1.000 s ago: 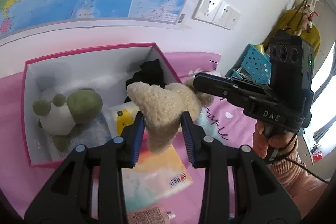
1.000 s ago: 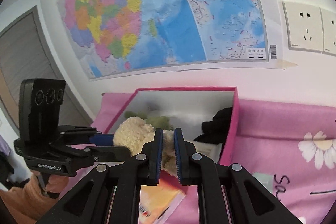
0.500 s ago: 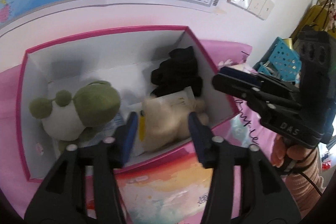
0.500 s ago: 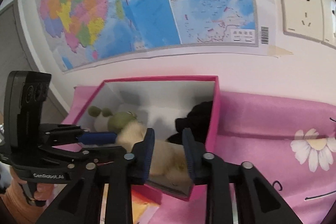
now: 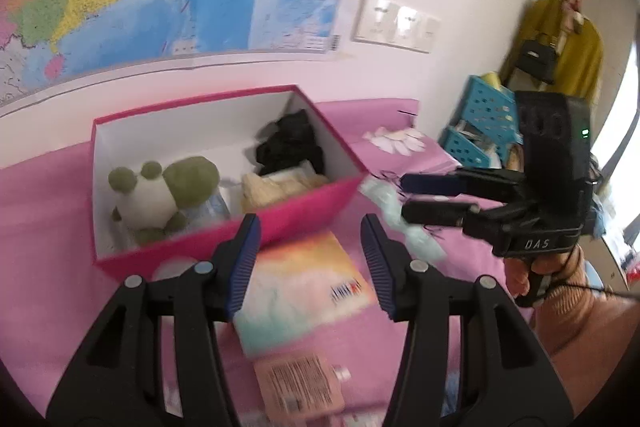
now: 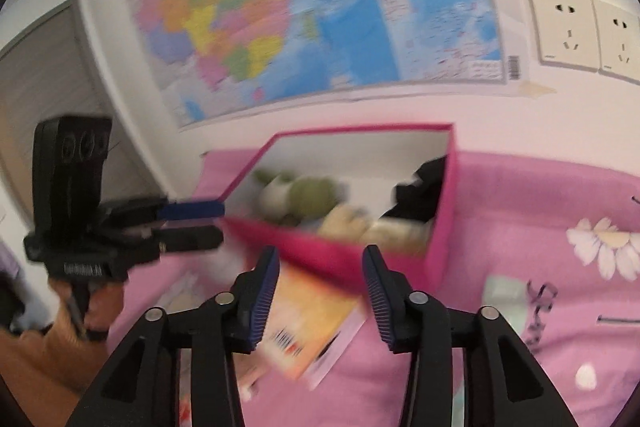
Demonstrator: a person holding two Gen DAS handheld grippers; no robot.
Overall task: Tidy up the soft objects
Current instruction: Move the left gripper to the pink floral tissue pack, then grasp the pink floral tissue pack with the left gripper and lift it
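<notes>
A beige plush toy (image 5: pixel 276 187) lies inside the pink box (image 5: pixel 304 211), beside a green and white plush (image 5: pixel 160 191) and a black soft item (image 5: pixel 292 143). My left gripper (image 5: pixel 310 227) is open just in front of the box's near wall, with nothing between its fingers. My right gripper (image 6: pixel 320 259) is back from the box's near corner; its jaws are opening and hold nothing. The right wrist view shows the beige plush (image 6: pixel 344 223), the green plush (image 6: pixel 308 191) and the left gripper (image 6: pixel 218 223) at the box's left. The right gripper (image 5: pixel 404 198) also appears right of the box.
A colourful flat packet (image 5: pixel 304 279) lies on the pink cloth (image 6: pixel 520 195) in front of the box, with a pink tube (image 5: pixel 300 383) nearer me. Blue baskets (image 5: pixel 480 131) stand at the right. A wall with a map (image 6: pixel 320 11) and sockets (image 6: pixel 568 31) is behind the box.
The beige plush, held above the box by both grippers, has dropped into it. Both grippers opened and drew back from the box.
</notes>
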